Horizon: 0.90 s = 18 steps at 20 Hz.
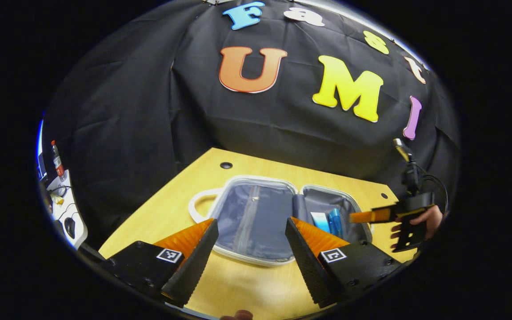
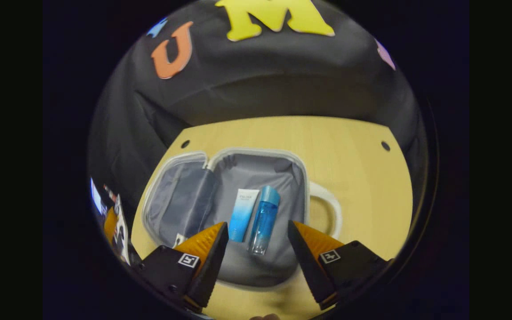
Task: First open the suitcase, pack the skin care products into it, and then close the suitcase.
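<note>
Two fingers of the left gripper (image 1: 251, 255) sit at the bottom of the left gripper view, spread wide apart with nothing between them. Just past them lies the suitcase (image 1: 256, 218), a small soft grey case, flat on the yellow bench (image 1: 238, 284) with both halves laid open. Its white handle (image 1: 200, 205) sticks out at one end. From this side, the right gripper (image 1: 374, 216) is held by a hand (image 1: 429, 218) at the far end of the case. In the right gripper view, the right gripper (image 2: 258, 246) has its fingers spread wide too, and it holds nothing. Right past them, a white and blue tube (image 2: 242, 214) and a blue bottle (image 2: 265, 218) lie side by side inside one half of the suitcase (image 2: 260, 178). They look like they are just touching, and they point toward the camera. The other half of the case looks bare. So the opening part looks done, and these two skin care things are already packed. I can't see any more of them waiting on the bench. What is left, I think, is to fold the bare half over and close the case.
</note>
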Each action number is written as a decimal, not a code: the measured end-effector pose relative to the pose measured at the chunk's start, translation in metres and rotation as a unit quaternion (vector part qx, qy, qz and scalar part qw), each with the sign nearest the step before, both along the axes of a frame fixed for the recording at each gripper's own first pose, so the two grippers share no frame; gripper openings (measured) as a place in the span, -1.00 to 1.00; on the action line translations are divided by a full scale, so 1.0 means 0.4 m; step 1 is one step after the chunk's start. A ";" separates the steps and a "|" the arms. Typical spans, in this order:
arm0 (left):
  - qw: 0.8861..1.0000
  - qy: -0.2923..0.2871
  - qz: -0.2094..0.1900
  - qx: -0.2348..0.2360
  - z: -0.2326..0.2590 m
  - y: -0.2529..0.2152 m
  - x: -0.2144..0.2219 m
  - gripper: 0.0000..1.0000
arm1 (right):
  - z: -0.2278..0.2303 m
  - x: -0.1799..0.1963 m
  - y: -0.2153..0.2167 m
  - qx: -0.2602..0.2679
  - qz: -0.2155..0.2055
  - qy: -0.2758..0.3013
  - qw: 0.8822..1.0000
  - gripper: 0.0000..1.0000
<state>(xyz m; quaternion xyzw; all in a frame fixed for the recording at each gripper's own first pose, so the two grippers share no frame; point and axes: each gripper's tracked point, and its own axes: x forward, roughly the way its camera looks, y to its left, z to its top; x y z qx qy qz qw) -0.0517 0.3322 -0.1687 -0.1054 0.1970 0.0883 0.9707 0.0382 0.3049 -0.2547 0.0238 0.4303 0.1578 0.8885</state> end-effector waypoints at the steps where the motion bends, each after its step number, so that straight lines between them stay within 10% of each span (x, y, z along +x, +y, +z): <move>1: 1.000 -0.005 0.005 -0.009 0.002 0.027 0.002 0.94 | 0.043 -0.016 -0.010 -0.001 0.018 -0.028 0.999 0.61; 10: 0.991 0.017 0.053 -0.121 -0.164 0.283 0.106 0.97 | 0.340 -0.124 -0.130 -0.027 0.107 -0.189 0.976 0.52; 18: 0.977 0.115 0.040 -0.178 -0.377 0.334 0.279 0.88 | 0.346 -0.152 -0.314 -0.079 0.039 -0.177 0.980 0.59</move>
